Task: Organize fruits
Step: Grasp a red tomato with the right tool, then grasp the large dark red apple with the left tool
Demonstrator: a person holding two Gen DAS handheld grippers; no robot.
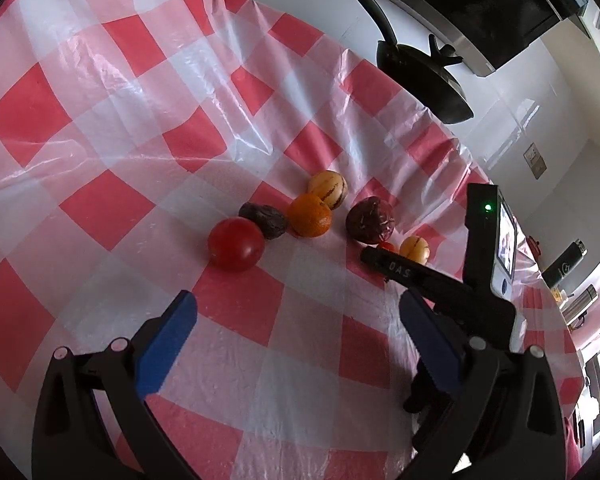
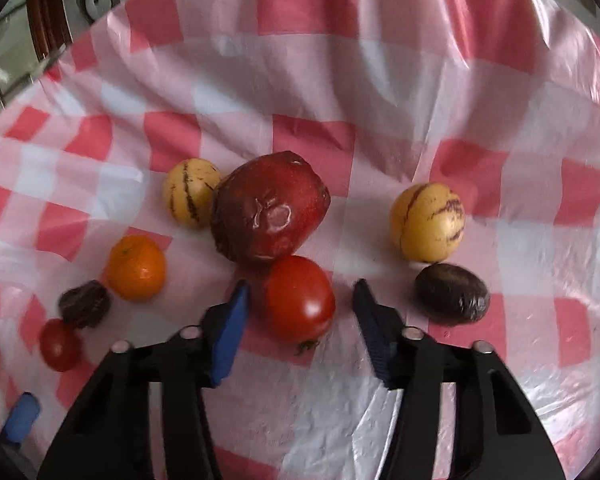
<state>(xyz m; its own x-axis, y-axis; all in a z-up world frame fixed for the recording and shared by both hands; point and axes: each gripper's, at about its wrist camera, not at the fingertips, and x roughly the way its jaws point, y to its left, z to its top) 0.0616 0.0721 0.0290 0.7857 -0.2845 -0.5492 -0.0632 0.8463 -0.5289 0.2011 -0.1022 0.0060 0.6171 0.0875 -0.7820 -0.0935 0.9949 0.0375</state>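
Left tongs [image 1: 297,296]: blue pads spread wide, nothing between them; they hang over bare red-and-white checked plastic cloth [image 1: 100,208] on the desk.
Right tongs [image 2: 302,283]: pads stand either side of a round red tomato with a green stalk end [image 2: 300,300]; a thin gap shows on each side, so no pinch is seen.
Open room: the near cloth below both tongs is free; a wide free stretch lies left of the fruit in the left wrist view.
Fruit, left group: small red tomato [image 2: 60,344], wrinkled dark brown fruit [image 2: 85,304] and round orange [image 2: 136,268] sit close in a row.
Fruit, centre: large dark red wrinkled fruit [image 2: 268,212] sits just behind the tomato between the pads, touching a yellow purple-striped round fruit [image 2: 190,192].
Fruit, right: smooth dark purple oval fruit [image 2: 452,300], with a second yellow striped fruit [image 2: 428,222] just beyond it.
View difference: only the left wrist view shows the far desk edge and a black frying pan [image 1: 420,76] there; the right tongs' black finger hides most of the flanked tomato. The purple oval shows only in the right wrist view.
Obstruction: the large dark red fruit crowds the tomato from behind.
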